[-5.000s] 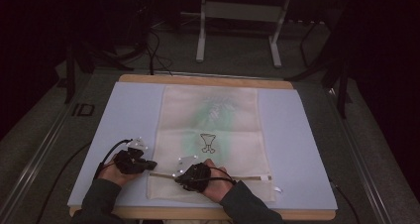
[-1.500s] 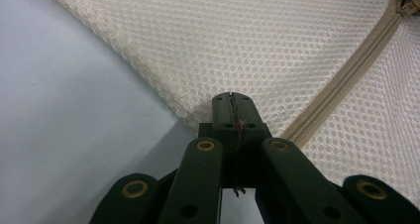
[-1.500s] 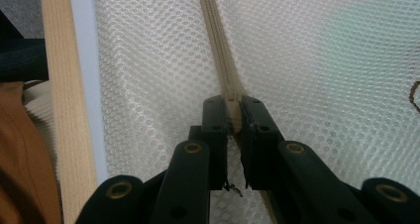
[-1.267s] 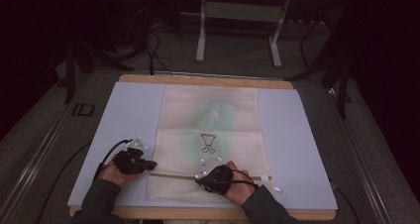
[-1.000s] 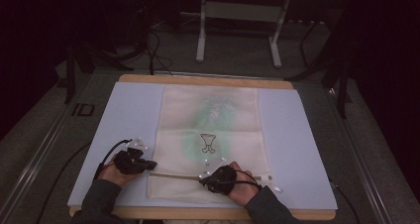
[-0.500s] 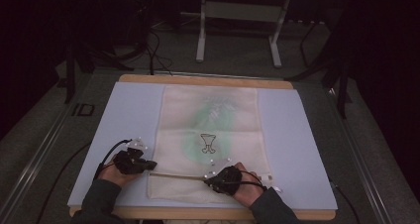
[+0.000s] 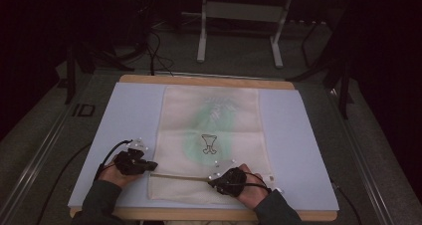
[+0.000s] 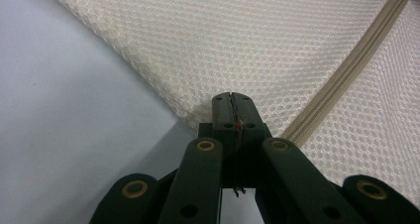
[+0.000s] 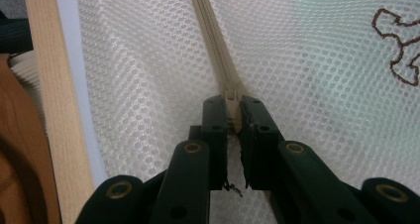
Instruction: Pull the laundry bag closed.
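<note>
One mesh bag (image 7: 211, 135) with one zipper (image 7: 179, 175), two grippers, and, it seems, one table (image 7: 129, 110).

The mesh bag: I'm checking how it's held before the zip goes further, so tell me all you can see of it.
The mesh bag is a cream, honeycomb-net pouch lying flat on the pale blue mat, with something green and a brown outline drawing showing through. A beige zipper runs across its near end. The left gripper is shut on the bag's edge by the zipper's end; the right gripper is shut on the zipper's slider.
</note>
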A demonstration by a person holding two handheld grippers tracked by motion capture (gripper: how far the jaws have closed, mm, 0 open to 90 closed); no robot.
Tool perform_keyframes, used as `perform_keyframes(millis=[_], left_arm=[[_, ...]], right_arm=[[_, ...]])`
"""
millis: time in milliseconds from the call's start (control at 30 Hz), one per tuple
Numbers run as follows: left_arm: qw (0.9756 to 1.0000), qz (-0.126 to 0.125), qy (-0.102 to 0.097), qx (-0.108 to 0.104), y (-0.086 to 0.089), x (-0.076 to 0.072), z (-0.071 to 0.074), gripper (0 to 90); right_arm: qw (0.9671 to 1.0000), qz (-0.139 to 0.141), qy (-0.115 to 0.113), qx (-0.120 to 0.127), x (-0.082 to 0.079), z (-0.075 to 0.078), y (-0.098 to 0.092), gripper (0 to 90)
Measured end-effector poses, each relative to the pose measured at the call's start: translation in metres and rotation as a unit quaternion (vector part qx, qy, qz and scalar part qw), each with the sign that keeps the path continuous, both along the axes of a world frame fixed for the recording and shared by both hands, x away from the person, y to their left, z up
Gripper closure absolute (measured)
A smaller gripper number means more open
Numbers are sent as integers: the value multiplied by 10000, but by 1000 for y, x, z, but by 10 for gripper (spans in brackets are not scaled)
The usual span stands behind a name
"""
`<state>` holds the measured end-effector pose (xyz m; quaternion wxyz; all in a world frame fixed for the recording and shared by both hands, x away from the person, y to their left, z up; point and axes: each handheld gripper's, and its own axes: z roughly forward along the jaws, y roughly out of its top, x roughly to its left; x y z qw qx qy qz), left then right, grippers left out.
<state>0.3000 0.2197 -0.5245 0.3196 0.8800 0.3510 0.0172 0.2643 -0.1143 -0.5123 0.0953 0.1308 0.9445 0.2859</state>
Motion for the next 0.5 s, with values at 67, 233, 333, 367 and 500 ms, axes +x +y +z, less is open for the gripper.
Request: perform_keyframes(millis=[67, 233, 333, 367, 500], left_arm=[[10000, -1, 0, -7, 0, 0, 0, 900], [10000, -3, 1, -7, 0, 0, 0, 900], [10000, -1, -1, -5, 0, 0, 0, 900], [10000, -1, -2, -7, 0, 0, 0, 900], [10000, -1, 0, 1, 0, 0, 0, 900]], right_arm=[[10000, -9, 5, 6, 0, 0, -2, 823], [10000, -62, 9, 5, 0, 0, -8, 823], [10000, -64, 2, -14, 0, 0, -10, 823], [10000, -78, 8, -2, 0, 0, -11, 823], [10000, -92, 28, 12, 0, 0, -15, 823]])
